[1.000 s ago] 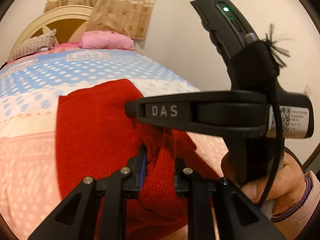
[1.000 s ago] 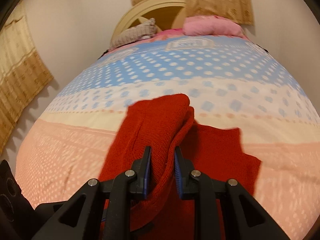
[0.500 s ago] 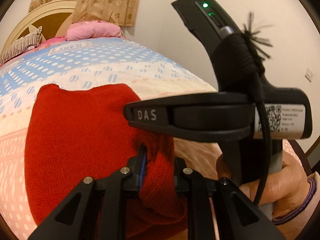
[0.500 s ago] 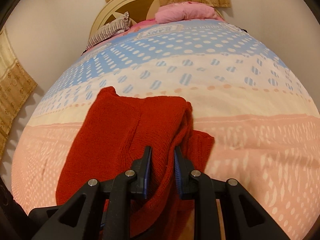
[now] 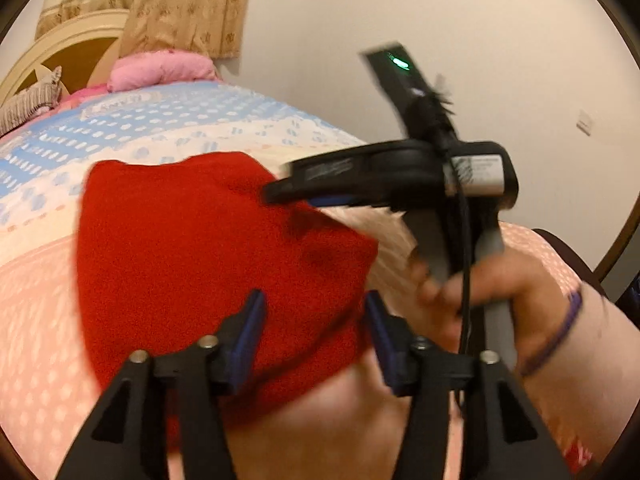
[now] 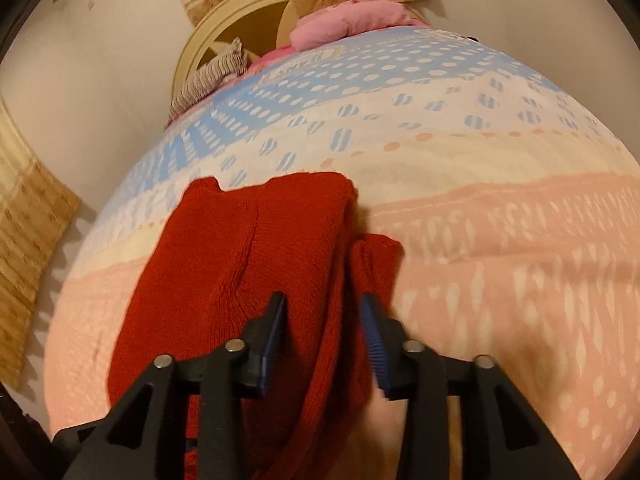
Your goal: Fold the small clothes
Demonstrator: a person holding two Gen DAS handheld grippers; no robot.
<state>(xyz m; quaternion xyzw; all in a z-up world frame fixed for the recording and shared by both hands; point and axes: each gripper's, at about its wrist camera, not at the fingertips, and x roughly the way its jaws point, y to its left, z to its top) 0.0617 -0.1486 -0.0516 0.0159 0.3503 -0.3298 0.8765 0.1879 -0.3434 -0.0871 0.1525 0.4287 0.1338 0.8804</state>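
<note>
Both the left gripper [image 5: 314, 334] and right gripper [image 6: 322, 334], clamped on the red sweater [image 6: 248, 264] half a second ago, now stand wide apart and empty, leaving it folded on the near bedspread [image 6: 500, 240], fold apparently complete.

The bed [image 6: 500, 240] has a dotted cover in blue, cream and pink bands. A folded red knitted garment [image 6: 248, 264] lies on it, and pillows [image 6: 348, 24] near the headboard.
</note>
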